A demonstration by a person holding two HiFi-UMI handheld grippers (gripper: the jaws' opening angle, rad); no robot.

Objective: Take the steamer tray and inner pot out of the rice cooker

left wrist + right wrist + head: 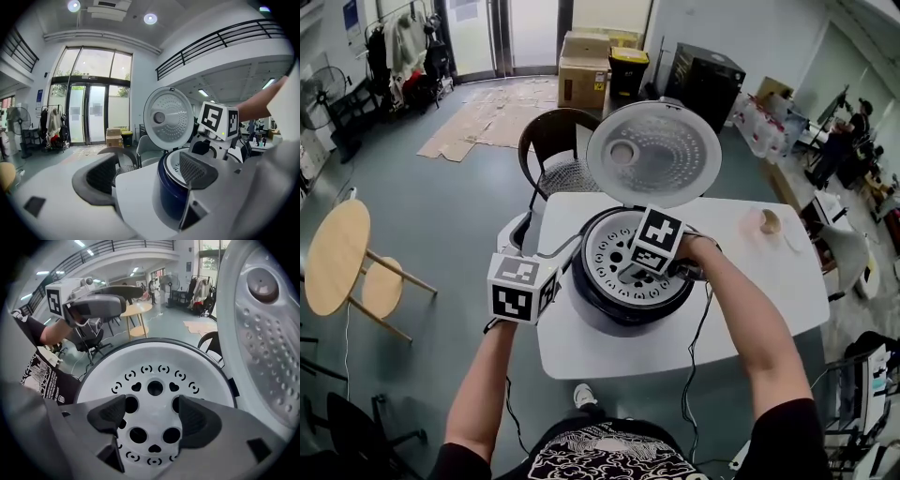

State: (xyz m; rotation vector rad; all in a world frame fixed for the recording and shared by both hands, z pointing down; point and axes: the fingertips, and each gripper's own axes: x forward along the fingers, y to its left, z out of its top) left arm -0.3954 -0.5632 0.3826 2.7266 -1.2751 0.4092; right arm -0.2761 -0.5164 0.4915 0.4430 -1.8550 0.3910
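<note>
The dark rice cooker stands on the white table with its lid swung up at the back. The white perforated steamer tray lies in its mouth and hides the inner pot beneath it. My right gripper points steeply down over the tray's middle, open, its pads above the holes with nothing between them; the head view shows its marker cube over the cooker. My left gripper is open beside the cooker's left wall, level with the rim, gripping nothing.
A dark chair stands behind the table. A small wooden object lies at the table's right. A round wooden table is off to the left, and cardboard boxes sit by the far doors. Cables hang off the table's front edge.
</note>
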